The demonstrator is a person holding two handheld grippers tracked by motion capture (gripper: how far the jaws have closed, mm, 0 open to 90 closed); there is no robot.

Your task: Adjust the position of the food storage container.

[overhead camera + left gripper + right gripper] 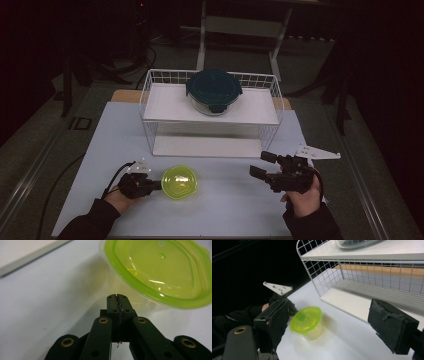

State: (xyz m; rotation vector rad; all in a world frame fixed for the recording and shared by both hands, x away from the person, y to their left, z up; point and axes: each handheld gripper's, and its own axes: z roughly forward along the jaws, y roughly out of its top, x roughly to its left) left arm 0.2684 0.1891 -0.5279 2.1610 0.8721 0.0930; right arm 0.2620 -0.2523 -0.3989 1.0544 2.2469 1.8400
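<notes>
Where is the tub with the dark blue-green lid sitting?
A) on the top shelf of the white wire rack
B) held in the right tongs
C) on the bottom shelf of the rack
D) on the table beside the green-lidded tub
A: the high view shows the dark-lidded tub resting on the top shelf of the white wire rack, while the green-lidded tub sits down on the table.

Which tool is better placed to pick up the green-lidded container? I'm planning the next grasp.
Probably the right tool: its jaws stand open and face the green-lidded container. The left tool sits right beside the container, but its jaws are shut, so it must open first.
</notes>
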